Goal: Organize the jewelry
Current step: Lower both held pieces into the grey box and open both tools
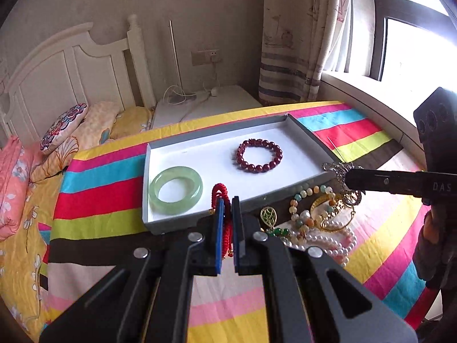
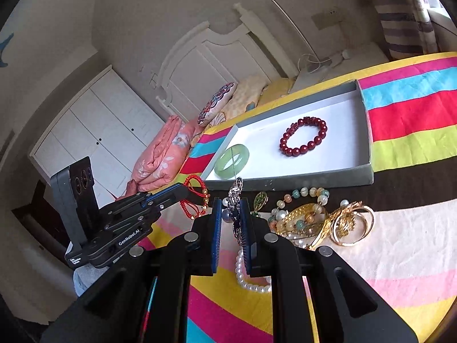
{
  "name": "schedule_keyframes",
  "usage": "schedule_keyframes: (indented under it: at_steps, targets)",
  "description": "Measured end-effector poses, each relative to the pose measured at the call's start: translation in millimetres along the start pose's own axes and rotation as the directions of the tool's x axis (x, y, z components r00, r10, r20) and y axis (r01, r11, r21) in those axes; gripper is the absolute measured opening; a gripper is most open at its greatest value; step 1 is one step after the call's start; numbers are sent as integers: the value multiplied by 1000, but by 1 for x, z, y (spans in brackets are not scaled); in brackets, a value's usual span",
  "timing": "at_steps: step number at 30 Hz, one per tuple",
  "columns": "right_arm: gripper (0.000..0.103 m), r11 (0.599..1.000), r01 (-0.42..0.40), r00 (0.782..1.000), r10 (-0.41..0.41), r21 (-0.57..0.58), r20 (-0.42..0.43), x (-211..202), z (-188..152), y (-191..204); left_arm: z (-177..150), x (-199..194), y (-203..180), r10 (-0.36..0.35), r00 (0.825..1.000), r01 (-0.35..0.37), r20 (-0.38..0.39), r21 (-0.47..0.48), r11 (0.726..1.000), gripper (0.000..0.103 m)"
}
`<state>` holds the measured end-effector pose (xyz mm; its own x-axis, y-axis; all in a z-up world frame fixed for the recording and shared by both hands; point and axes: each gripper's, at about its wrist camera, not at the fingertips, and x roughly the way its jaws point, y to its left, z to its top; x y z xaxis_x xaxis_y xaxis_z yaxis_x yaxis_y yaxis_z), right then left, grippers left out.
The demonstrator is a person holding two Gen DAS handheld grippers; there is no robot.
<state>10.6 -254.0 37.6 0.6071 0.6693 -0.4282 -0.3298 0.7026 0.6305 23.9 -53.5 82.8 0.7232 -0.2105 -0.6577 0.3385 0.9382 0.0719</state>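
The left claw is closed on a red string bracelet and holds it up in the air, just in front of the near edge of the gray box. The red loops stick up past the blue pads, and little gold beads hang from the string. The right claw is closed on a silver brooch that has a long thin pin pointing up. It holds the brooch above the pile of jewelry, close to the box. The box is shallow and white inside. It sits on a counter covered with a striped cloth in bright colors. Two things lie in the box, well apart from each other: a green jade bangle near the left corner and a dark red bead bracelet more toward the middle. Beside the box, on the cloth, lies a heap of jewelry all tangled together. It has a white pearl necklace, a pale bead bracelet, gold bangles and a small green pendant.
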Motion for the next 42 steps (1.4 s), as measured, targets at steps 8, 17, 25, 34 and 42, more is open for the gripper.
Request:
schedule_keyframes:
  at_steps: [8,17,25,34,42]
  targets:
    - [14,996,56,998,-55,70,-19,22,44,-27,39,33,10,53,998,-53,-19,4,999,5]
    - [14,981,78,993,-59,178,-106,59,62,-68,52,88,17,104,990,-104,-100,7,995,5]
    - [14,980,179,962,-155,90,-226,82,70,-61,49,118,-1,128,981,-119,-148,70,990,8]
    - [57,805,527,815,-569,-272,-107,79,82,-34,44,110,3,165,981,-161,-100,47,986,48]
    - [57,879,426,898,-440,-213,-18,34,73,-25,33,63,10,149,989,-149,-9,-19,989,83]
